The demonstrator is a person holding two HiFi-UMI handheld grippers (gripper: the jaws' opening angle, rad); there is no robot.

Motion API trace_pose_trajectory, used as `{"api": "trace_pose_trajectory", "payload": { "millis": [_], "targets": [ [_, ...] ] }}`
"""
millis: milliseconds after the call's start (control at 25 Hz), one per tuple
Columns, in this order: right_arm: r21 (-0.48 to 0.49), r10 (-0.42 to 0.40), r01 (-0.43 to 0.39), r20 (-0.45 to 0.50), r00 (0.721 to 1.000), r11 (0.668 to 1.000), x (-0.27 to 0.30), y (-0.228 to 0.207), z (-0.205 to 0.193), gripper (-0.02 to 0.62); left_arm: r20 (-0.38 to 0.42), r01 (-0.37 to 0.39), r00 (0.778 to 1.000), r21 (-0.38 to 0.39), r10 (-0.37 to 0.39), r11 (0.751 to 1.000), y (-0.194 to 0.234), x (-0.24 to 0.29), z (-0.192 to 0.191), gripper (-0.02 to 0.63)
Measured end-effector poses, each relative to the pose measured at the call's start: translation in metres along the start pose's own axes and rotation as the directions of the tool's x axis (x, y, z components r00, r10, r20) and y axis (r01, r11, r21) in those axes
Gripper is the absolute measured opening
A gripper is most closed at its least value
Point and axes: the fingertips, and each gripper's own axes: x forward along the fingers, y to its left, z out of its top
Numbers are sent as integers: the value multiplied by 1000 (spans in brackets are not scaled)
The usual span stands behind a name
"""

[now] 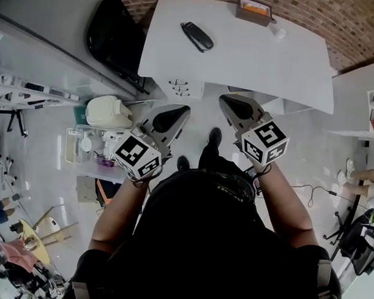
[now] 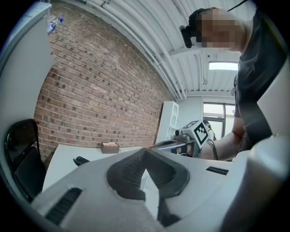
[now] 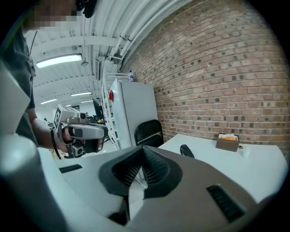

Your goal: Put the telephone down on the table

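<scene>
The black telephone [image 1: 197, 36] lies flat on the white table [image 1: 251, 62], towards its far left part. It also shows small in the left gripper view [image 2: 81, 160] and in the right gripper view [image 3: 186, 151]. Both grippers are held close to the person's body, short of the table's near edge and well away from the telephone. My left gripper [image 1: 171, 116] [image 2: 145, 156] is shut with nothing between its pads. My right gripper [image 1: 232, 107] [image 3: 142, 154] is shut too and holds nothing.
A small cardboard box [image 1: 254, 10] and a white cup [image 1: 278, 31] stand at the table's far edge. A black chair [image 1: 114, 33] is left of the table, and a white drawer unit [image 1: 180, 87] under its near edge. A brick wall [image 3: 217, 68] runs behind.
</scene>
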Motion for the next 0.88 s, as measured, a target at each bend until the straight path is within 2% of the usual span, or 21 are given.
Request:
{"api": "trace_pose_trajectory", "payload": {
  "millis": [240, 400, 560, 880],
  "targets": [
    [15, -25, 25, 30, 999, 1000, -24, 72, -13, 15, 3, 45, 999, 31, -45, 998, -36, -59, -9, 8],
    [25, -51, 50, 45, 998, 998, -40, 100, -20, 15, 1, 63, 998, 8, -63, 998, -50, -78, -18, 8],
    [32, -82, 80, 55, 995, 996, -53, 109, -24, 15, 7, 89, 996, 9, -89, 996, -60, -80, -20, 8],
    [31, -118, 117, 52, 992, 993, -61, 99, -21, 14, 6, 128, 992, 6, -128, 992, -67, -68, -19, 8]
  ]
}}
